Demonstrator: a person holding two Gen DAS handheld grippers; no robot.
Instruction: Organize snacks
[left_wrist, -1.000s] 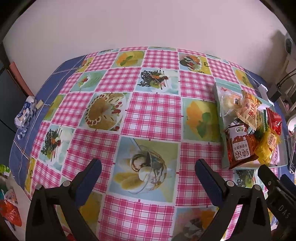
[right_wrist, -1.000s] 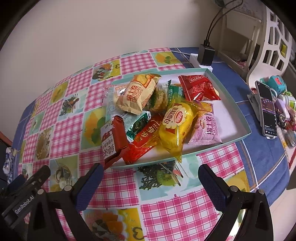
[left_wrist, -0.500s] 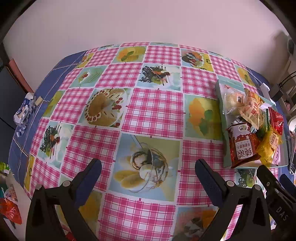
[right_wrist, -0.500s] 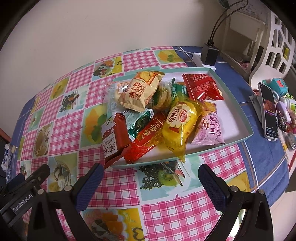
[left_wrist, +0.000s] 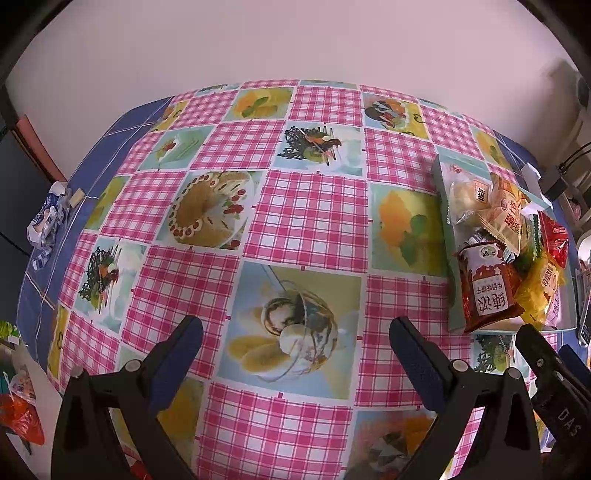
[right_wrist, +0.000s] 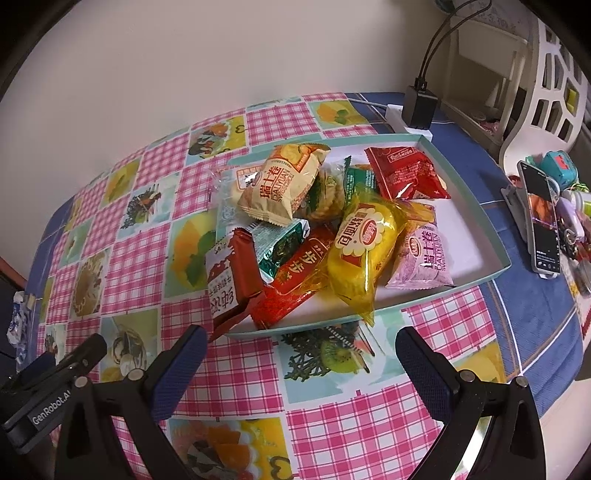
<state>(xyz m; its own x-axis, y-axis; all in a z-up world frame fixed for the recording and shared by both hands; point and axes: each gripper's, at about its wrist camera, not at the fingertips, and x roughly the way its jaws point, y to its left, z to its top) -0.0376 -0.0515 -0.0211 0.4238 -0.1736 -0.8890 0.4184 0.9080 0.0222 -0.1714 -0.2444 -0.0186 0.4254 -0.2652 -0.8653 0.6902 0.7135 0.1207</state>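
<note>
A shallow teal-rimmed tray (right_wrist: 491, 236) holds a pile of snack packets: a yellow packet (right_wrist: 360, 254), a red packet (right_wrist: 404, 173), a pink packet (right_wrist: 424, 258), a beige packet (right_wrist: 282, 184), a dark red packet (right_wrist: 231, 280) hanging over the front rim. My right gripper (right_wrist: 301, 358) is open and empty, above the cloth just in front of the tray. My left gripper (left_wrist: 295, 350) is open and empty over the tablecloth, with the tray (left_wrist: 448, 236) and its packets at its right. The dark red packet (left_wrist: 485, 288) shows there too.
The table has a pink checked cloth with food pictures (left_wrist: 266, 236). A phone on a stand (right_wrist: 541, 218), small toys and a charger block (right_wrist: 419, 107) sit right of the tray. A crumpled blue-white wrapper (left_wrist: 46, 221) lies at the table's left edge.
Both grippers have drawn back and risen slightly, so the table and the tray look a little farther off. Both stay open. The snacks have not moved.
</note>
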